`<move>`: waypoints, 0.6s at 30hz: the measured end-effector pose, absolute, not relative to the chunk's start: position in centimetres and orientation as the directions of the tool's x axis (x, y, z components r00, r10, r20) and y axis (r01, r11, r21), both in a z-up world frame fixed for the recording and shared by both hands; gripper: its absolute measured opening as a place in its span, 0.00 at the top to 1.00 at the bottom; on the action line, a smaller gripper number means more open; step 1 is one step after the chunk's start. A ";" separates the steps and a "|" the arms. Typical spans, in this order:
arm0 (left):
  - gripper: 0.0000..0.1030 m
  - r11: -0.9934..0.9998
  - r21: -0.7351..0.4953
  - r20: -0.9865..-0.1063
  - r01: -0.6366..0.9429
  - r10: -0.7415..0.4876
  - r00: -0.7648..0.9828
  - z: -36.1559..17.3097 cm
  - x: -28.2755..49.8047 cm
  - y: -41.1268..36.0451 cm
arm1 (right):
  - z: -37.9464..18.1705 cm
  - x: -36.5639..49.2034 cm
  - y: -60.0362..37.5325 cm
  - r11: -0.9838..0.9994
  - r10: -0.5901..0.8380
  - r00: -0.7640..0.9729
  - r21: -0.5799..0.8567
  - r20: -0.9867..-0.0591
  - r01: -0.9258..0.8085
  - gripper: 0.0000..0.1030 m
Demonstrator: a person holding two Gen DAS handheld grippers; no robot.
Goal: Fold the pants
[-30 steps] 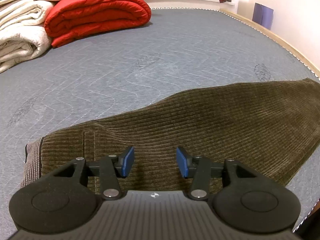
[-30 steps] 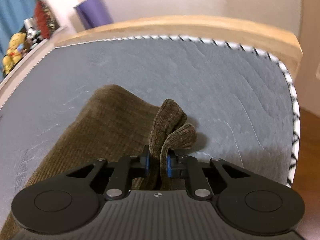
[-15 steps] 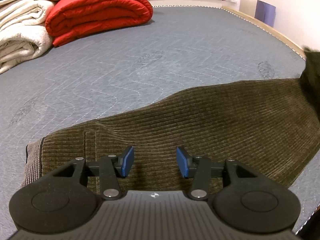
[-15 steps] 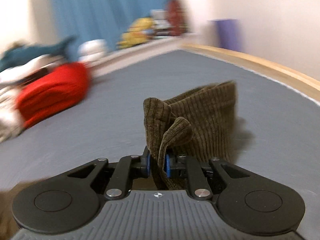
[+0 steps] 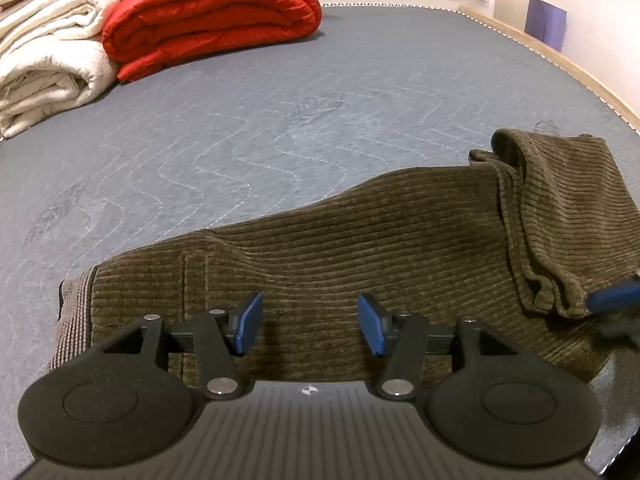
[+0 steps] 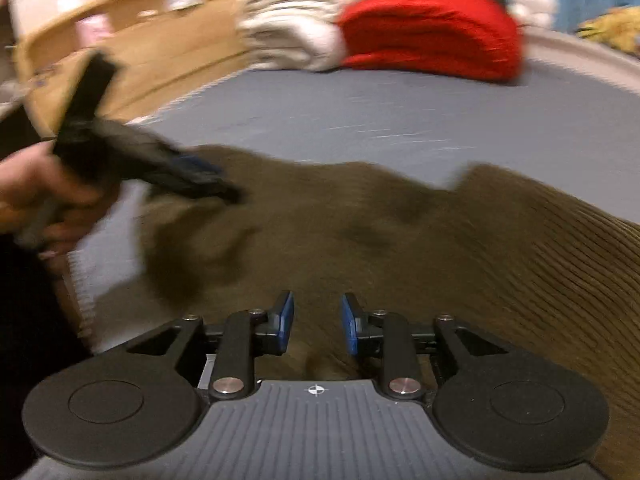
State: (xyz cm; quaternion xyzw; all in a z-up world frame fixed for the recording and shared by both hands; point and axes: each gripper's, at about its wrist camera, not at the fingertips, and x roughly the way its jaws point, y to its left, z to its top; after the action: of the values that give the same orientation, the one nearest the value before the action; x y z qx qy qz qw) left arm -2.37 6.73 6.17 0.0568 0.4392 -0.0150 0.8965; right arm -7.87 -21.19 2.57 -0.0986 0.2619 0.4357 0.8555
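1. The pants [image 5: 360, 248], soft limp corduroy, lie across the mattress [image 5: 280, 100], cuff end folded over at 3 o'clock.
2. Left tongs [image 5: 310, 330] widening, hovering empty above the waistband [image 5: 74, 312].
3. Right tongs [image 6: 316, 326] parting, no cloth pinched.
4. Best hold is probably bunched hems or waistband; single layers would likely slip.
5. Bare mattress toward 12 o'clock; the red quilt [image 5: 212, 12] sits well apart.

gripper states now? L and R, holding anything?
Left gripper: opening, empty, above the olive-brown corduroy pants.
Right gripper: opening, pads clear of the pants' fabric.
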 end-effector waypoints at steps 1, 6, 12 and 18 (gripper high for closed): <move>0.43 0.994 0.087 -0.789 0.073 0.024 0.614 6.1 -2.4 6.9 | 2.9 -8.3 -21.1 0.568 0.716 0.455 0.063 -0.530 -0.821 0.70; 0.42 0.994 0.089 -0.791 0.064 0.032 0.611 6.1 -2.3 7.2 | 4.9 -8.6 -22.9 0.598 0.718 0.526 0.018 -0.455 -0.801 0.52; 0.42 0.993 0.092 -0.791 0.076 0.026 0.611 6.1 -2.0 6.6 | 3.2 -7.3 -21.8 0.661 0.596 0.615 -0.118 -0.516 -0.741 0.43; 0.41 0.992 0.096 -0.787 0.084 0.024 0.617 6.2 -2.0 6.3 | 0.6 -7.8 -18.3 0.632 0.499 0.664 -0.290 -0.557 -0.719 0.29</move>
State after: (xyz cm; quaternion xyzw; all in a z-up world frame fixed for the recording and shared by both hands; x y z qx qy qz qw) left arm -2.00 6.25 6.17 0.0617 0.4373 -0.0167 0.8970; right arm -7.84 -18.26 0.59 -0.2520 0.2181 0.3473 0.8765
